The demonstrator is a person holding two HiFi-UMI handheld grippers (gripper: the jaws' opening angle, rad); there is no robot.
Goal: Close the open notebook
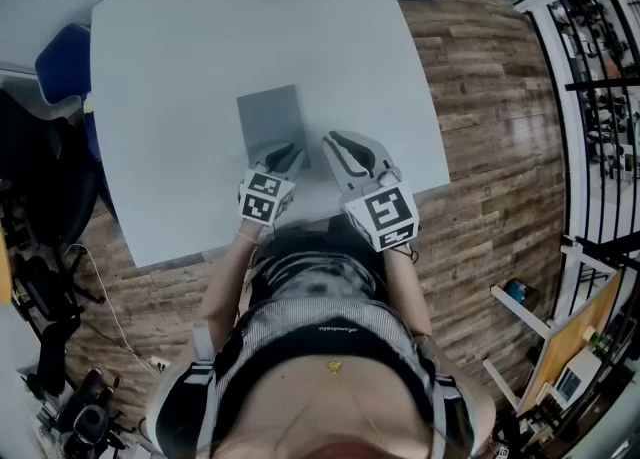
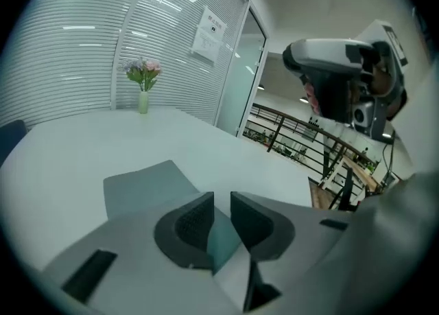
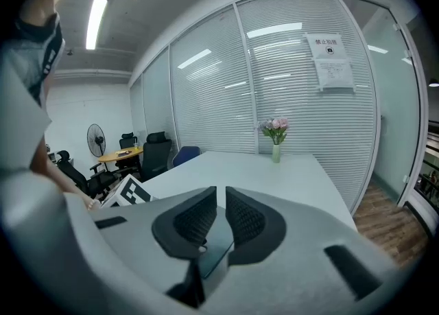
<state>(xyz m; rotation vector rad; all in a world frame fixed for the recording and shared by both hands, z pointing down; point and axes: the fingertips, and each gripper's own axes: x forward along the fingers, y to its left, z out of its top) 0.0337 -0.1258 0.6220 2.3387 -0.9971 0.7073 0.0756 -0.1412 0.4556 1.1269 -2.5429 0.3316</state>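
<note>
A grey notebook point(image 1: 270, 122) lies flat on the white table point(image 1: 180, 57) with its cover down. In the left gripper view it is a thin grey slab point(image 2: 140, 184) just past the jaws. My left gripper point(image 1: 284, 157) hovers at the notebook's near right corner, slightly above it. Only a thin slit separates its jaws point(image 2: 221, 200), and nothing is between them. My right gripper point(image 1: 338, 145) is just right of the notebook, off its edge. Its jaws point(image 3: 221, 197) are also nearly together and empty. The notebook does not show in the right gripper view.
A small vase of flowers point(image 2: 143, 84) stands at the table's far end. A blue chair point(image 1: 60, 62) sits at the far left corner. The table's near edge point(image 1: 300, 232) runs just behind both grippers. Wooden floor and a black railing point(image 1: 600, 97) lie to the right.
</note>
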